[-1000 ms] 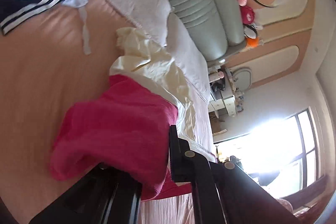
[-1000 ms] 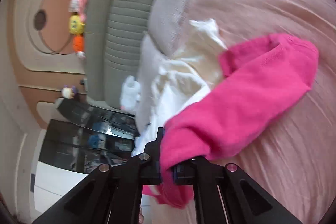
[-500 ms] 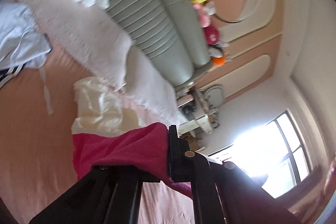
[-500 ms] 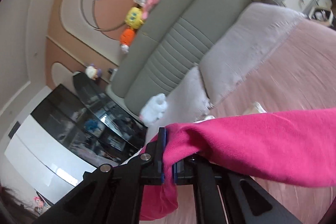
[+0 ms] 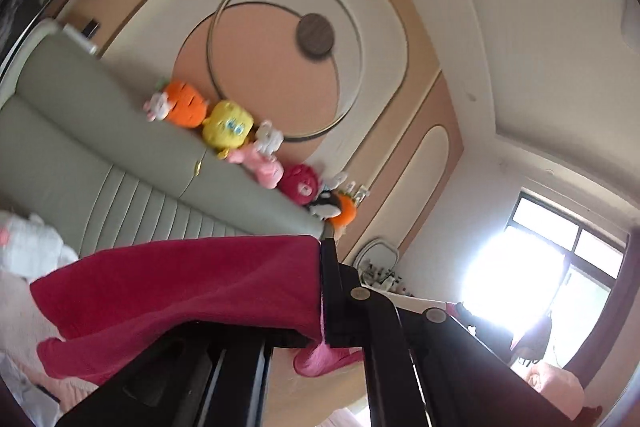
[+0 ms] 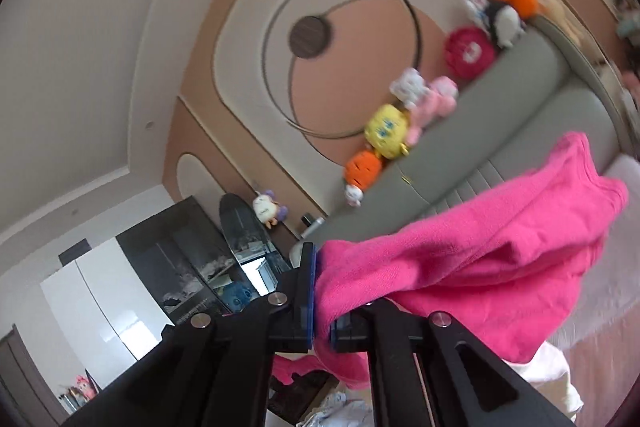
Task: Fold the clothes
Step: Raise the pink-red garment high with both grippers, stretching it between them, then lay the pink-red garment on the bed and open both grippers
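Observation:
A bright pink knit garment [image 6: 472, 263] hangs in the air, held at two ends. In the right wrist view my right gripper [image 6: 322, 307] is shut on one edge of it, and the cloth drapes away to the right. In the left wrist view my left gripper [image 5: 316, 307] is shut on the other edge of the same pink garment [image 5: 192, 291], which stretches out to the left and covers the left finger. Both cameras point up at the wall above the bed.
A grey-green padded headboard [image 5: 120, 187] carries a row of plush toys [image 5: 228, 125]. A cream garment [image 6: 548, 379] and pink bedding [image 6: 600, 359] lie below. A dark glossy wardrobe [image 6: 180, 267] stands at the left, a bright window [image 5: 532, 267] at the right.
Both grippers have lifted the pink garment off the bed and tilted upward. The views swung from the bedspread and cream garment to the headboard, wall and ceiling.

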The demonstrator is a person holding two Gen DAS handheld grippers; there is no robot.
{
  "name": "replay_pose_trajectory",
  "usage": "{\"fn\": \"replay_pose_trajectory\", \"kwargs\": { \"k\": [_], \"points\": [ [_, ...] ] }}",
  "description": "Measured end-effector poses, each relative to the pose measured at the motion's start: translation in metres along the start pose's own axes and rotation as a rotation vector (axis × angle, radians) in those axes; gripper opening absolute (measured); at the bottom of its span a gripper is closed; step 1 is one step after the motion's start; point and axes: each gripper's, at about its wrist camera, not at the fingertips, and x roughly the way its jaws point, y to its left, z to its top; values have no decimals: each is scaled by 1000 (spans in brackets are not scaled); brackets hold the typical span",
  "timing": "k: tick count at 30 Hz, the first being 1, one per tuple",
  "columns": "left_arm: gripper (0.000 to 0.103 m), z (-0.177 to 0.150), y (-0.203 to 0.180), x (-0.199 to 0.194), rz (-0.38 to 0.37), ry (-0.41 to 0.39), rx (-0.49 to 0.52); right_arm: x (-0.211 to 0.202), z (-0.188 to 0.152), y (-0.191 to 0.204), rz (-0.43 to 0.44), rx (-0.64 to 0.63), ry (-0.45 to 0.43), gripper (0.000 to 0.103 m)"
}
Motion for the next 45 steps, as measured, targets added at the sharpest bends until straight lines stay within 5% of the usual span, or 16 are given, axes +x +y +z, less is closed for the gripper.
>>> {"fn": "replay_pose_trajectory", "kwargs": {
  "k": [3,8,12,15,21,27,30,34,38,42,45],
  "points": [
    [2,9,-30,-38,3,-26,62,-32,8,40,26,-40,-4,5],
    [2,-21,-26,-69,20,7,51,-74,-27,39,28,63,30,5],
    [2,-44,-18,-66,104,44,55,-96,-48,69,-16,-63,-17,5],
    [2,-57,23,-35,173,193,-100,-75,-54,44,-102,37,82,5],
    [2,-71,16,-21,230,231,-22,-48,-65,19,-265,17,188,5],
    [2,-89,76,40,433,388,-39,-1,-81,-38,-471,11,333,5],
    [2,-66,78,59,513,306,10,25,-74,-62,-455,46,298,5],
    [2,-34,-17,35,509,149,367,10,-49,2,-320,-116,155,5],
    [2,-24,-58,-9,497,124,454,-18,-31,48,-214,-178,52,5],
    [4,-48,-40,-35,455,213,444,-49,-63,27,-216,-108,78,5],
    [4,-101,-7,-40,452,338,415,-66,-113,-5,-258,-53,143,5]
  ]
}}
